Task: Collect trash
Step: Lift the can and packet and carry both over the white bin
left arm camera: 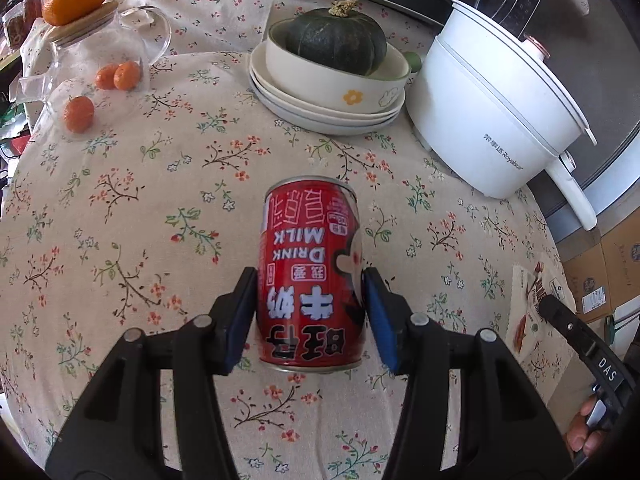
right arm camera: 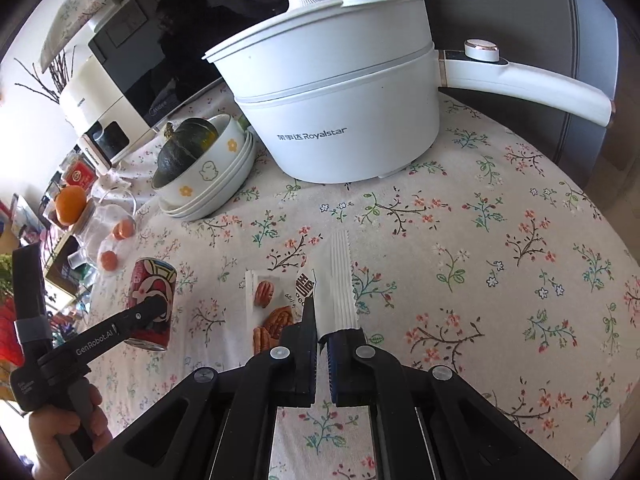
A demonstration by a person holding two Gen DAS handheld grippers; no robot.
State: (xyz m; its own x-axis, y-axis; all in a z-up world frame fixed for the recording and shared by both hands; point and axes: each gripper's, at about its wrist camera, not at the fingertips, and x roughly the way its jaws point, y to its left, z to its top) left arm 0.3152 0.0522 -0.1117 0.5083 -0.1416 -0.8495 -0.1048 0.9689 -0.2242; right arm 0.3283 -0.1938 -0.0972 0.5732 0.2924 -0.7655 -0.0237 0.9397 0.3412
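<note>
I have both pieces of trash in hand, so I judge the picking up is done and the disposal is what remains; no bin or bag shows in either view, so I cannot say where they are to go.

My left gripper [left arm camera: 310,312] is clamped on the red milk drink can [left arm camera: 310,276]. The blue pads press against its two sides near the lower half, and the can points forward along the fingers, its label upside down to the camera. In the right wrist view the can [right arm camera: 152,304] appears raised off the floral worktop [left arm camera: 140,208], though I cannot be certain that its rim is clear of the cloth.

My right gripper [right arm camera: 322,340] is drawn nearly together on the pecan snack wrapper [right arm camera: 280,304], pinching its white crimped edge, with only a thin gap between the jaws. The printed face of the wrapper hangs to the left of the fingers, just above the cloth.

The rest looks like kitchenware and food, not rubbish: the white Royalstar electric pot [right arm camera: 340,112], the dark green squash [left arm camera: 336,40] in its bowl [left arm camera: 332,80] on stacked plates, and the small oranges [left arm camera: 116,76] by the glass jar [left arm camera: 96,52].
</note>
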